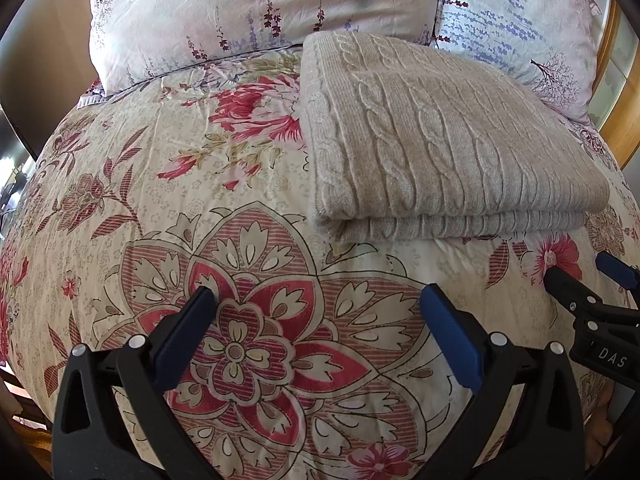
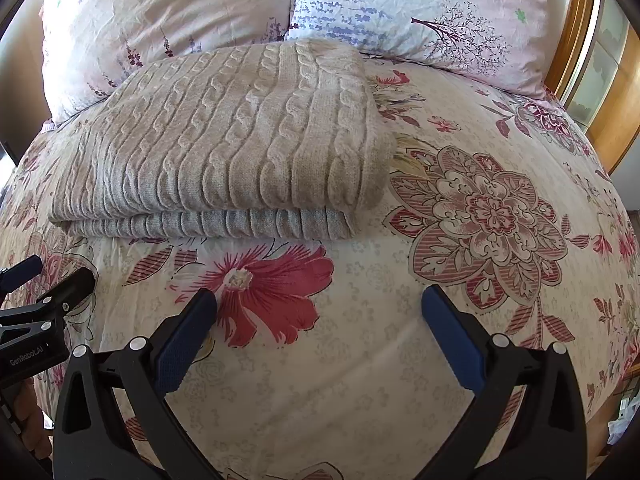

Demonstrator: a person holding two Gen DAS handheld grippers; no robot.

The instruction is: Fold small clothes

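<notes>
A beige cable-knit sweater [image 1: 432,136] lies folded in a neat rectangle on the floral bedspread [image 1: 200,200], near the pillows. It also shows in the right wrist view [image 2: 224,140]. My left gripper [image 1: 318,296] is open and empty, hovering over the bedspread in front of and left of the sweater. My right gripper [image 2: 320,296] is open and empty, in front of the sweater's right end. The right gripper shows at the right edge of the left wrist view [image 1: 580,276], and the left gripper at the left edge of the right wrist view [image 2: 48,280].
Two floral pillows [image 1: 256,4] [image 1: 516,20] lie behind the sweater at the head of the bed. A wooden frame [image 2: 588,60] stands to the right. The bedspread [image 2: 480,208] stretches right of the sweater.
</notes>
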